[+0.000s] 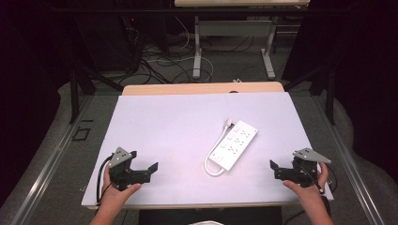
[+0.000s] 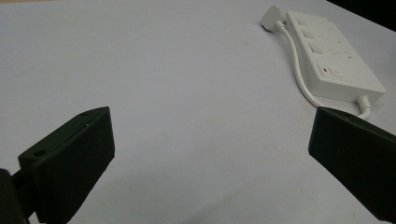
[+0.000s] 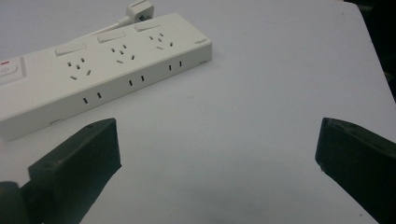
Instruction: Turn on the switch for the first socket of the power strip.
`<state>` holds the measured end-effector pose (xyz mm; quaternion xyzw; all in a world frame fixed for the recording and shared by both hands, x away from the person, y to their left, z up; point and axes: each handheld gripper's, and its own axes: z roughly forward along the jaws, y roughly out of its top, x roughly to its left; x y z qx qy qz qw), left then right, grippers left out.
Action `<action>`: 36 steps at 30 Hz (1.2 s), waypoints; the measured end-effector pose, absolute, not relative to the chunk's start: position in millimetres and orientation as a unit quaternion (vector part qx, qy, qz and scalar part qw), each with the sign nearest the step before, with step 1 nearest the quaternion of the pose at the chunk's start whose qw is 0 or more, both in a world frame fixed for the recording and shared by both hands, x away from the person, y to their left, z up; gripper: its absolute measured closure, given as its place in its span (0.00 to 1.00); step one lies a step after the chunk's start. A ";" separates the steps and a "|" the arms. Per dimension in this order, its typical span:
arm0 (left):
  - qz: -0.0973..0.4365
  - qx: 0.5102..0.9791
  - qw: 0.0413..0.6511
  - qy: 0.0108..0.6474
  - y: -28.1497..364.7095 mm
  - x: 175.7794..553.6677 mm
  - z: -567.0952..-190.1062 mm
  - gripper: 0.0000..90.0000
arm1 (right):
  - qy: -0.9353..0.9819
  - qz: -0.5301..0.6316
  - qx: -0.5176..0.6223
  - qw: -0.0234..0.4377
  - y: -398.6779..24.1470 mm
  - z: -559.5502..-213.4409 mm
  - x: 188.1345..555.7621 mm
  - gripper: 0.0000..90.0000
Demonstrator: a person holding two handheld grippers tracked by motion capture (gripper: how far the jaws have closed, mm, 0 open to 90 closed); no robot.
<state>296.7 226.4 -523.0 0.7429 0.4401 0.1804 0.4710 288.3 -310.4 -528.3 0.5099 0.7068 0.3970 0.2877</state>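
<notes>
Nearest to us, at the front edge of the worktop (image 1: pixel 155 117), a smooth, matte, pale lilac-white sheet, we see a person's two hands, each holding a black two-jaw gripper with a grey three-cornered plate on top. The left gripper (image 1: pixel 141 169) sits near the front left corner, and in the left gripper view its blocky, matte black jaws stand wide apart with bare worktop between them, holding nothing. The right gripper (image 1: pixel 279 169) sits near the front right corner; in the right gripper view its jaws are likewise spread wide and empty over the plain surface.

Farther in, right of the worktop's middle and well apart from both grippers, lies a white plastic power strip (image 1: pixel 234 144), a long, flat rectangular block with hard, smooth faces. It lies diagonally, its near end toward the front edge and its far end toward the back right corner. We make out three rows of sockets, each with a flat rocker switch, and a main switch with a red mark at the near end. Its round white cable (image 1: pixel 212 168) loops out from the near end and runs back along the strip's left side to a white plug (image 1: pixel 229 123) at the far end.

Beyond the back edge we see a strip of light wood, then a grey floor with tangled cables and metal table legs.
</notes>
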 end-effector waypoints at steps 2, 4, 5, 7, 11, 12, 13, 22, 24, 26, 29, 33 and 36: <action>0.177 0.743 0.472 0.441 225.7 296.5 -522.5 0.00 | 0.715 0.397 0.501 0.283 -306.0 -527.9 288.5 0.03; 0.177 0.744 0.472 0.439 225.4 296.8 -522.6 0.01 | 0.721 0.403 0.487 0.284 -301.1 -527.5 288.9 0.07; 0.179 0.746 0.471 0.435 225.0 297.2 -522.6 0.01 | 0.723 0.406 0.482 0.284 -298.2 -527.0 289.0 0.07; 0.179 0.750 0.468 0.432 224.9 297.4 -522.5 0.01 | 0.725 0.416 0.469 0.286 -292.3 -525.2 290.0 0.07; 0.175 0.748 0.470 0.435 222.6 296.9 -523.3 0.01 | 0.729 0.424 0.438 0.312 -281.0 -521.7 293.0 0.15; 0.173 0.746 0.469 0.439 221.9 296.3 -523.4 0.02 | 0.732 0.423 0.434 0.310 -279.1 -520.5 294.0 0.15; 0.173 0.746 0.469 0.439 221.9 296.3 -523.4 0.03 | 0.733 0.427 0.428 0.311 -277.2 -520.0 296.1 0.15; 0.190 0.746 0.465 0.438 220.0 296.2 -524.5 0.03 | 0.754 0.418 0.438 0.254 -263.9 -520.3 303.9 0.24; 0.191 0.745 0.464 0.439 220.4 296.2 -524.5 0.03 | 0.761 0.410 0.434 0.254 -260.1 -519.8 304.4 0.24; 0.190 0.741 0.468 0.443 221.1 296.4 -524.6 0.03 | 0.763 0.408 0.432 0.254 -256.5 -518.9 306.0 0.24; 0.191 0.740 0.467 0.445 221.9 296.8 -524.7 0.03 | 0.766 0.409 0.430 0.246 -252.3 -515.3 309.6 0.24; 0.188 0.739 0.466 0.448 221.8 297.0 -525.5 0.03 | 0.772 0.404 0.428 0.239 -247.0 -508.4 316.0 0.24; 0.188 0.740 0.465 0.448 221.4 297.0 -526.2 0.03 | 0.774 0.404 0.430 0.229 -242.4 -503.5 320.0 0.26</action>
